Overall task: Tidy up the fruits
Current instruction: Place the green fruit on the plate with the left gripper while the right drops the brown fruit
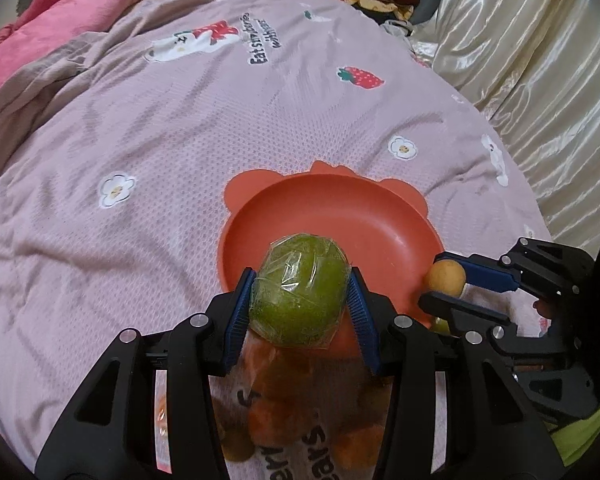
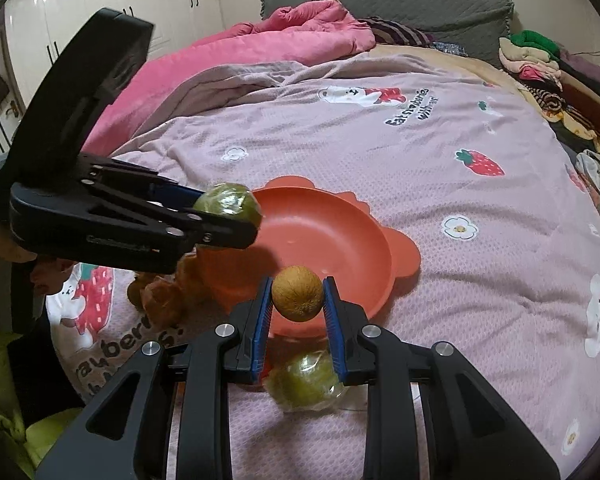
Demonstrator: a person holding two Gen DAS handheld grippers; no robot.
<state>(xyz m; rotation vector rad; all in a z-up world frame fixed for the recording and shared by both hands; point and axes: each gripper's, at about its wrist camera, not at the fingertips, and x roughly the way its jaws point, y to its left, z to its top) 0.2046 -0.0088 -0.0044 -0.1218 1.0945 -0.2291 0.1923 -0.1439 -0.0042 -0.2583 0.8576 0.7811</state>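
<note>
Two plastic-wrapped green fruits are present: one (image 2: 227, 204) off the bed, one (image 2: 306, 380) lying on the quilt. One small round tan fruit (image 2: 297, 299) and one orange bowl (image 2: 364, 240) are counted. Orange-brown fruits (image 2: 160, 300) sit clustered beside the bowl; their number cannot be determined.

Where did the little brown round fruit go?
The little brown fruit is pinched in the right gripper, held just above the near rim of the orange bowl, to the right of the wrapped green fruit in the left gripper.
</note>
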